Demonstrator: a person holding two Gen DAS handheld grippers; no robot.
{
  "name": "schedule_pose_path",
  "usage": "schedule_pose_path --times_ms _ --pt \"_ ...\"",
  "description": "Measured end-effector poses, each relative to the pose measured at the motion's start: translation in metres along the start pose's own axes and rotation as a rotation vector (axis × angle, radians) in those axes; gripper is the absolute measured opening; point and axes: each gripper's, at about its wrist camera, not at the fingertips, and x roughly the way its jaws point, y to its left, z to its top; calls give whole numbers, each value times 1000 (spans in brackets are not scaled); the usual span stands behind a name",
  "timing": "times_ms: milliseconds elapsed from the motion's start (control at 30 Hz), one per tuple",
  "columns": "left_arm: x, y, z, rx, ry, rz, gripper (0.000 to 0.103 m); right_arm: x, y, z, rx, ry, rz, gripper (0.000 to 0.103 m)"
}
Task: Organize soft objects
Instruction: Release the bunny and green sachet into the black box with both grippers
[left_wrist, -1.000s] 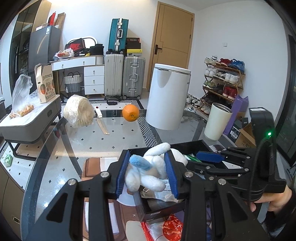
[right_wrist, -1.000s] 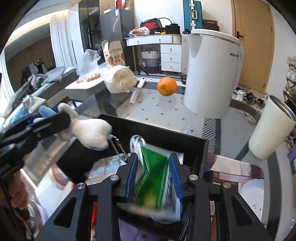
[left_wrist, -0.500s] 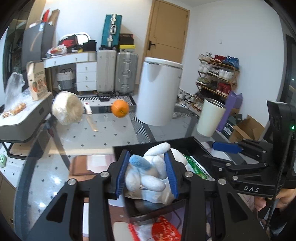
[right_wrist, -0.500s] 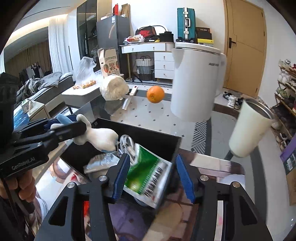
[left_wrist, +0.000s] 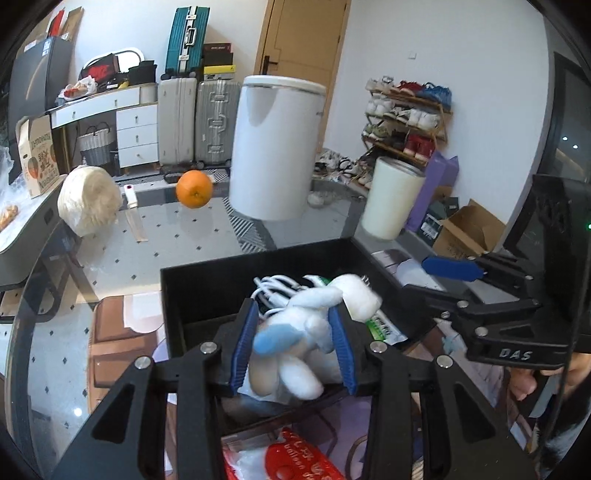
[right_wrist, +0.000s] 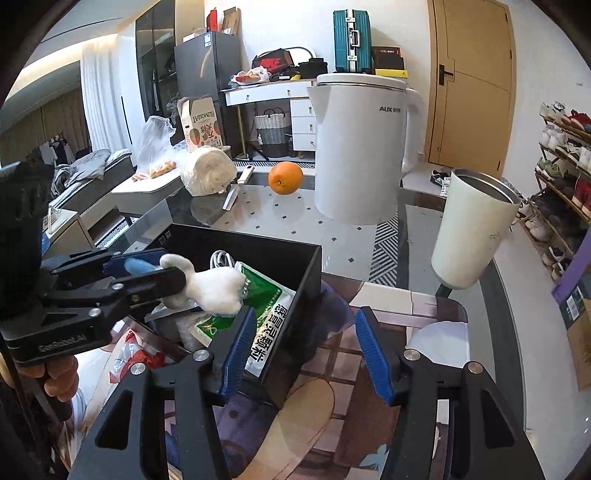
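Note:
My left gripper (left_wrist: 293, 343) is shut on a white and blue plush toy (left_wrist: 299, 343) and holds it over the open black box (left_wrist: 207, 284). The same toy (right_wrist: 214, 284) shows in the right wrist view, held by the left gripper (right_wrist: 147, 266). A green and white packet (right_wrist: 266, 317) lies in the box (right_wrist: 295, 258) against its right wall, beside a white cable (right_wrist: 219, 258). My right gripper (right_wrist: 304, 350) is open and empty, just outside the box's right corner. It also shows in the left wrist view (left_wrist: 454, 267).
On the glass table stand a white kettle (right_wrist: 358, 155), a white tumbler (right_wrist: 472, 236), an orange (right_wrist: 285, 178), a wrapped white bundle (right_wrist: 207, 171) and a knife (right_wrist: 236, 188). A patterned mat (right_wrist: 388, 332) lies under the box. A red packet (left_wrist: 295, 458) lies near the front edge.
My right gripper opened and let the green packet drop into the box, then drew back to the right. My left gripper moved the plush toy lower over the box.

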Motion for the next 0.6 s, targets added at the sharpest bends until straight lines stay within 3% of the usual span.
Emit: schedule_pose_path --times_ms 200,267,300,367,433,500,600 --pt "6 1 -6 33 31 54 39 0 3 2 -3 -4 7 57" --pt "4 1 -6 39 31 63 41 -1 4 1 -5 -3 5 62" --pt "4 1 -6 41 32 72 44 -2 4 1 -5 -3 4 65" --pt "1 1 -7 40 31 85 63 -5 4 0 0 -10 9 75" --pt "-4 1 -9 39 21 80 65 -9 4 -2 5 -22 10 81" --pt "-8 2 -10 37 18 97 76 -13 5 -4 11 -28 4 86" --pt "-16 1 -15 45 -6 98 78 -17 5 -8 14 -28 4 89"
